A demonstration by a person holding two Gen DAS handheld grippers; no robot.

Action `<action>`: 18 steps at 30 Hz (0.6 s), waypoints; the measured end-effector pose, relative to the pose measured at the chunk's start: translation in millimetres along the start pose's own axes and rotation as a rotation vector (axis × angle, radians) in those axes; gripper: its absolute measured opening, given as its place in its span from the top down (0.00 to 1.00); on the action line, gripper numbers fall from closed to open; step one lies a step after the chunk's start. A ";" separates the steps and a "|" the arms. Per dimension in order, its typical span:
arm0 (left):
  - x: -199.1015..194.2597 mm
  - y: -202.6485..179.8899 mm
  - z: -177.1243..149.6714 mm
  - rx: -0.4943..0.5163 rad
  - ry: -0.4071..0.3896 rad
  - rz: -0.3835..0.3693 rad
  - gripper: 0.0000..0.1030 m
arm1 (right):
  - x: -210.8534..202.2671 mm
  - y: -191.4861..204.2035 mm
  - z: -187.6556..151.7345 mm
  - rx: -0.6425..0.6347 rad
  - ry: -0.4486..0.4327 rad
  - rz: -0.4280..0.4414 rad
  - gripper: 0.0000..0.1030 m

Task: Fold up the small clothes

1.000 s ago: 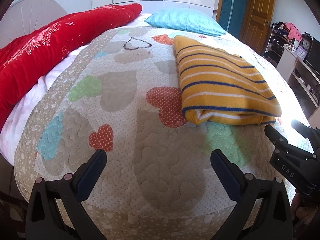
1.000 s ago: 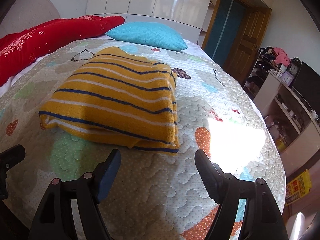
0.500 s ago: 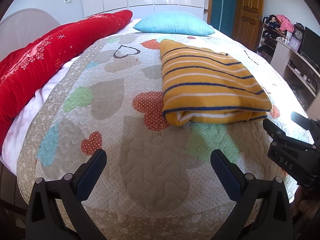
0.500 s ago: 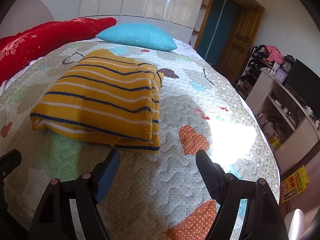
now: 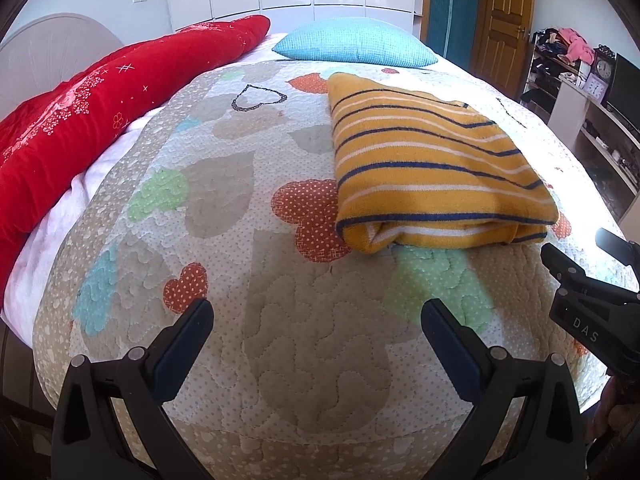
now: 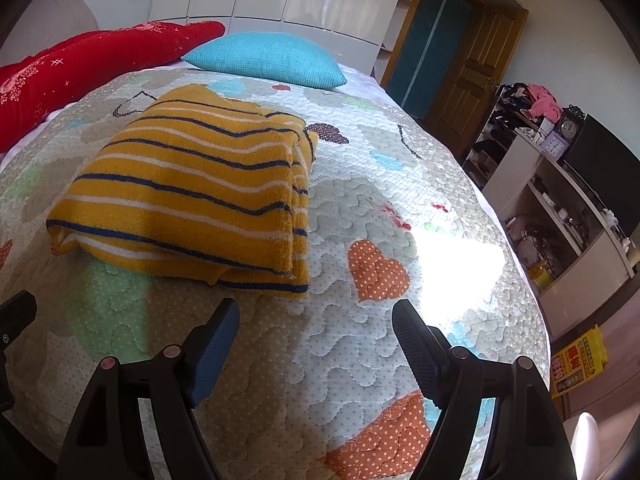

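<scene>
A yellow sweater with navy and white stripes (image 5: 432,164) lies folded into a thick rectangle on the heart-patterned quilt (image 5: 224,208); it also shows in the right wrist view (image 6: 192,196). My left gripper (image 5: 318,318) is open and empty, hovering over the quilt near the foot of the bed, short of the sweater and to its left. My right gripper (image 6: 316,318) is open and empty, just short of the sweater's near right corner. The right gripper also shows at the right edge of the left wrist view (image 5: 580,256).
A red duvet (image 5: 80,112) lies along the left side of the bed and a turquoise pillow (image 5: 356,44) at its head. White shelves with clutter (image 6: 560,208) stand to the right. A wooden door (image 6: 464,80) is beyond the bed.
Both grippers have drawn back and shifted a little, so the folded sweater sits slightly farther off in both views. Both stayed open and the sweater has not moved.
</scene>
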State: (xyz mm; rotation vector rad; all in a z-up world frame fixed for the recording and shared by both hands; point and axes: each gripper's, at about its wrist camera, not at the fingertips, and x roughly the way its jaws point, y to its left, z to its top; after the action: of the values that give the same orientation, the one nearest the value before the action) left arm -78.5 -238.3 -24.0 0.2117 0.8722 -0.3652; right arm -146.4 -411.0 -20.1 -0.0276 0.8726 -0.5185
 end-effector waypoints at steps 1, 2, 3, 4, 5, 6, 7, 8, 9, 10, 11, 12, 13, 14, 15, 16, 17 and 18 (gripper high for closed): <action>0.5 0.4 0.0 -0.002 0.001 0.001 0.00 | 0.3 -0.1 0.1 0.000 0.006 -0.003 0.20; 1.1 1.0 0.0 -0.003 0.003 0.000 0.00 | 0.8 0.1 0.4 -0.001 0.011 -0.008 0.19; 1.6 1.5 0.0 -0.004 0.005 -0.001 0.00 | 1.4 0.3 0.7 -0.003 0.017 -0.017 0.19; 2.0 1.8 -0.1 -0.006 0.006 -0.001 0.00 | 1.2 0.5 0.6 -0.006 0.020 -0.026 0.17; 2.6 2.0 0.1 -0.007 0.007 0.000 0.00 | 1.3 0.7 0.7 -0.009 0.022 -0.035 0.16; 3.0 2.0 -0.1 -0.007 0.008 0.000 0.00 | 1.1 0.7 0.7 -0.012 0.023 -0.044 0.16; 3.3 1.8 -0.2 -0.006 0.010 -0.002 0.00 | 1.3 0.7 0.6 -0.014 0.025 -0.053 0.16; 4.0 1.7 -0.2 -0.005 0.012 -0.002 0.00 | 1.4 0.5 0.5 -0.016 0.027 -0.057 0.16; 4.3 1.4 -0.4 -0.004 0.014 -0.002 0.00 | 1.6 0.3 0.3 -0.016 0.028 -0.059 0.16; 4.6 1.3 -0.6 -0.003 0.014 -0.002 0.00 | 1.8 0.4 0.1 -0.017 0.031 -0.060 0.16; 4.9 1.0 -0.8 -0.003 0.016 -0.003 0.00 | 2.1 0.6 -0.2 -0.017 0.033 -0.061 0.16; 5.2 0.8 -1.0 -0.002 0.017 -0.003 0.00 | 2.3 0.8 -0.5 -0.018 0.035 -0.062 0.16; 5.2 0.7 -1.4 -0.001 0.019 -0.003 0.00 | 2.6 1.2 -0.7 -0.020 0.038 -0.064 0.16; 5.4 0.5 -1.6 -0.001 0.021 -0.002 0.00 | 2.8 1.9 -0.8 -0.023 0.040 -0.068 0.16; 5.3 0.4 -1.8 0.000 0.021 -0.003 0.00 | 2.8 2.4 -0.9 -0.026 0.041 -0.073 0.16; 5.4 0.4 -1.9 0.000 0.022 -0.004 0.00 | 3.0 2.9 -0.8 -0.029 0.040 -0.077 0.16; 5.3 0.3 -2.0 -0.001 0.022 -0.004 0.00 | 2.6 3.3 -0.8 -0.032 0.039 -0.080 0.16; 5.4 0.2 -2.1 0.000 0.023 -0.003 0.00 | 2.1 3.8 -0.9 -0.034 0.038 -0.083 0.16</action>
State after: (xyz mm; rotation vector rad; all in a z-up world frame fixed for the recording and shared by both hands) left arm -76.8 -238.6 -29.5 0.2146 0.8950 -0.3659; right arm -144.3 -408.4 -23.1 -0.0858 0.9203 -0.5837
